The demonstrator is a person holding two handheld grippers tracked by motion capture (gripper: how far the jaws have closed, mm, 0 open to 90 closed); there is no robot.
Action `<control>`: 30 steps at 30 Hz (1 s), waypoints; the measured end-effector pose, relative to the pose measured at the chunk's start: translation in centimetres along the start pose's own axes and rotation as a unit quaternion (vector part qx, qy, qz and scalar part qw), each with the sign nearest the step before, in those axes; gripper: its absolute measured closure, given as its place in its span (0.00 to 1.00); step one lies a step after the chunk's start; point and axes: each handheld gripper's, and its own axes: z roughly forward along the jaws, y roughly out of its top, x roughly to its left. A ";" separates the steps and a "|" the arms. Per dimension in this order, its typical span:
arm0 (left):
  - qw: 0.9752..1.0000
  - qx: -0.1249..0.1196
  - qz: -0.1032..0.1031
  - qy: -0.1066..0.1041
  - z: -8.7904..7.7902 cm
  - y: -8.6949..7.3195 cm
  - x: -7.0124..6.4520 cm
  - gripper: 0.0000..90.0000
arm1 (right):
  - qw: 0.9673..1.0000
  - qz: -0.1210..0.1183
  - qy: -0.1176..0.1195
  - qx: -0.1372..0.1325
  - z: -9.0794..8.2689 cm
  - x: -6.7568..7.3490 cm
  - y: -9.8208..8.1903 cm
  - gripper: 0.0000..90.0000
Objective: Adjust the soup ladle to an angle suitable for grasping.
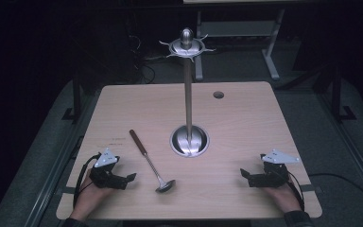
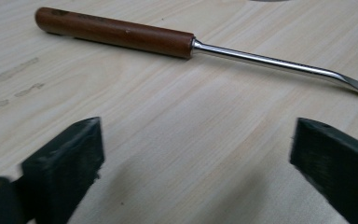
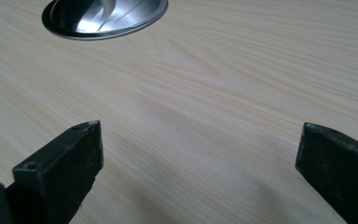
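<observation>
A ladle (image 1: 150, 163) with a brown wooden handle (image 2: 114, 32) and a steel shaft lies on the wooden table (image 1: 246, 127), bowl end toward the front. A steel utensil stand (image 1: 188, 109) rises from a round base (image 3: 103, 16) at the table's middle, with hooks around its top. My left gripper (image 1: 131, 177) rests at the front left, a short way left of the ladle's bowl, its jaws (image 2: 193, 154) wide apart over bare wood. My right gripper (image 1: 244, 174) rests at the front right, open, with nothing between its jaws (image 3: 198, 158).
A round cable hole (image 1: 218, 94) sits near the table's far right edge. Behind the table are a dark floor, cables and the metal legs of another table (image 1: 270, 52). A hand holds each gripper at the front edge.
</observation>
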 end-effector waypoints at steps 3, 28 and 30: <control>1.000 -0.005 -0.011 0.002 -0.2 0.1 0.1 0.07 | 1.000 0.000 0.001 0.000 0.0 0.0 0.0 0.00; 0.998 -0.025 -0.052 0.025 -0.1 3.0 0.8 0.67 | 1.000 0.007 0.010 -0.004 0.2 -0.1 0.2 0.00; 0.998 -0.018 -0.053 0.023 0.1 3.2 0.8 0.73 | 1.000 0.005 0.009 -0.002 0.3 -0.1 0.2 0.00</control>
